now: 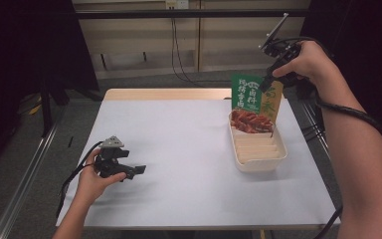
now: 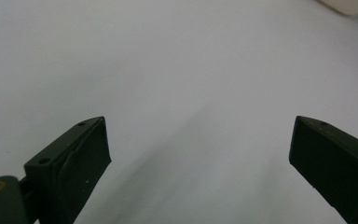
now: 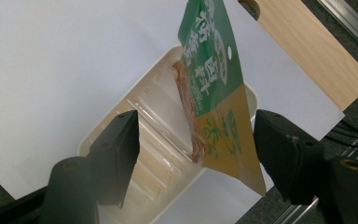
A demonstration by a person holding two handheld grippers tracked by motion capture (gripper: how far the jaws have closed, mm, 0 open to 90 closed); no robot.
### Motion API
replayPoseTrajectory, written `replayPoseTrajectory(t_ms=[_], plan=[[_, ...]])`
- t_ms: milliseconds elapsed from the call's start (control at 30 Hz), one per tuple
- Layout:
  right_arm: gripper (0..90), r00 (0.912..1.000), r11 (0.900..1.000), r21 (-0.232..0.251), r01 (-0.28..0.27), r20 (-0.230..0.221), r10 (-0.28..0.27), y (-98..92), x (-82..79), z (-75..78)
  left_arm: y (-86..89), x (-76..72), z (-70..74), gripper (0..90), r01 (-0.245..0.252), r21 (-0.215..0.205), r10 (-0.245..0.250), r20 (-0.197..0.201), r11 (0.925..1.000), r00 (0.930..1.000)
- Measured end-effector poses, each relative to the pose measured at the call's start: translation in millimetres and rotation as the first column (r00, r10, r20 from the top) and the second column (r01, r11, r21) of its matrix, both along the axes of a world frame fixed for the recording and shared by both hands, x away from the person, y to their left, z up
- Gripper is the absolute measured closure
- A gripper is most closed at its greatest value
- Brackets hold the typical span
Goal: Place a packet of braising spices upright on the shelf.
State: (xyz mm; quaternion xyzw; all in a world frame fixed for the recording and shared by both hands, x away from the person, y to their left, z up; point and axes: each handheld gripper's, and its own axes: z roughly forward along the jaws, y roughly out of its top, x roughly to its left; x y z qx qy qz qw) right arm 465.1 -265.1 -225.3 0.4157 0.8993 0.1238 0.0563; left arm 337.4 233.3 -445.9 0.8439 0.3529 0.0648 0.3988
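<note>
A green and yellow food packet [image 1: 251,102] stands upright with its lower end in the white ridged tray [image 1: 261,154] at the table's right. My right gripper [image 1: 268,79] hovers at the packet's top right corner. In the right gripper view its jaws stand wide apart on either side of the packet [image 3: 209,79], not pressing it, with the tray [image 3: 158,158] below. My left gripper [image 1: 134,171] rests low over the white table cover at front left. Its jaws are open with nothing between them [image 2: 200,154].
A white sheet [image 1: 179,139] covers the table, and a wooden board edge [image 1: 169,93] shows at the back. A corner of the tray [image 2: 347,4] appears far off in the left gripper view. Metal rails run along both sides of the table.
</note>
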Motion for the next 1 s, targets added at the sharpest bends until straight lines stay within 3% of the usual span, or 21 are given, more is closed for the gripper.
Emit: replayPoseTrajectory(t_ms=[67, 300, 1000], plan=[[30.9, 1.0, 1.0, -0.003, 0.002, 0.002, -0.002, 3.0, -1.4, 1.9, 1.7, 0.2, 1.5, 4.9, 0.017, -0.002, -0.017, -0.011, 0.9999, 0.9998], [30.6, 0.9999, 1.0, 0.003, -0.011, 0.009, 0.011, 11.4, -4.9, 8.5, 1.9, -1.2, 1.7, 4.9, -0.001, -0.007, 0.001, 0.006, 1.0, 1.0], [27.1, 0.9963, 0.995, 0.045, -0.085, -0.008, 0.086, 42.1, -16.0, -18.4, 2.7, -1.3, 2.2, 4.8, 0.002, -0.021, -0.002, 0.005, 0.9998, 1.0]])
